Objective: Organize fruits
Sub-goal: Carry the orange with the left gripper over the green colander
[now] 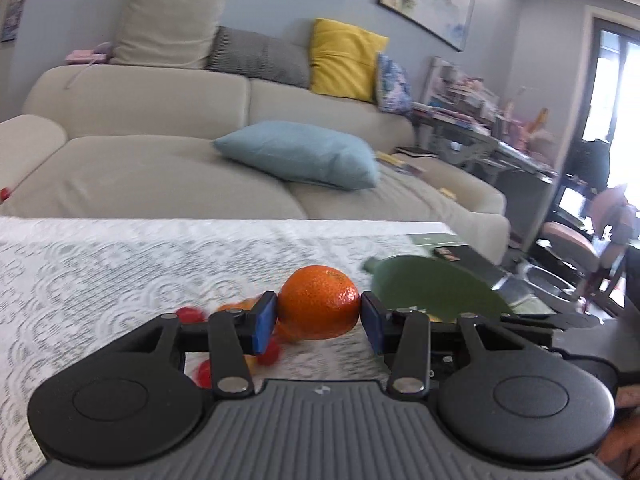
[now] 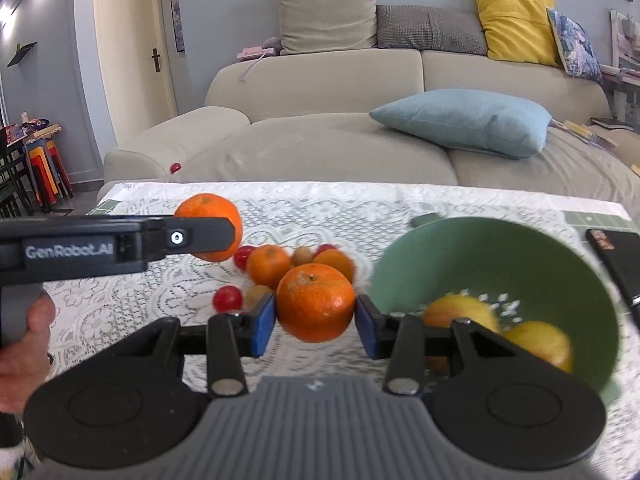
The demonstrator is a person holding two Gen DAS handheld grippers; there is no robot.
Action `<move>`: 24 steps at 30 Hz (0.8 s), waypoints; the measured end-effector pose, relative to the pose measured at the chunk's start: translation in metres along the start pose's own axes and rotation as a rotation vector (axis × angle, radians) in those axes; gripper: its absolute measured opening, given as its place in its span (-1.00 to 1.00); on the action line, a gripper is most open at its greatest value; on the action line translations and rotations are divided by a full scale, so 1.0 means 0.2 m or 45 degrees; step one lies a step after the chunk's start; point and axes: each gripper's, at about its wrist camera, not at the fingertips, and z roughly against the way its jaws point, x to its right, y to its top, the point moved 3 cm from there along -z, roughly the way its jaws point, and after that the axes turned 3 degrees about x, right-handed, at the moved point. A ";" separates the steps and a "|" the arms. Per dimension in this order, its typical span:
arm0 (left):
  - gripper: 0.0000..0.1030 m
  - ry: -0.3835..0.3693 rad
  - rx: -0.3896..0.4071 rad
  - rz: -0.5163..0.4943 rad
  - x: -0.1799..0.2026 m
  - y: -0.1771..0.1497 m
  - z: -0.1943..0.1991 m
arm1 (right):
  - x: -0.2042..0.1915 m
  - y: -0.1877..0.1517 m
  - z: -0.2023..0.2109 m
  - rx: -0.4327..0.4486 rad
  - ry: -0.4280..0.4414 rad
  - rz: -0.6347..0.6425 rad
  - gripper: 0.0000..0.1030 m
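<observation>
My left gripper is shut on an orange, its blue pads pressing both sides, held above the lace-covered table. My right gripper is shut on another orange, also lifted. The right wrist view shows the left gripper from the side at the left with its orange. A green bowl lies at the right with two yellowish fruits inside; its rim also shows in the left wrist view as the green bowl. Loose on the cloth are oranges, cherry tomatoes and small brown fruits.
A dark flat device lies at the table's right edge beside the bowl. A beige sofa with a blue cushion runs along the far table edge. A small red ball rests on it. A person's hand grips the left handle.
</observation>
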 end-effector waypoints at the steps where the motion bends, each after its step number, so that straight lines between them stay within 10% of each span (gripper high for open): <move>1: 0.00 -0.020 -0.003 -0.008 0.03 0.01 -0.01 | 0.03 0.01 0.02 -0.002 -0.004 0.002 -0.21; 11: 0.00 -0.169 -0.100 -0.126 0.31 0.07 -0.22 | 0.39 0.09 0.09 -0.092 -0.143 0.087 -0.21; 24: 0.00 -0.085 -0.240 -0.268 0.45 0.03 -0.57 | 0.62 0.11 -0.09 -0.193 -0.219 0.199 -0.21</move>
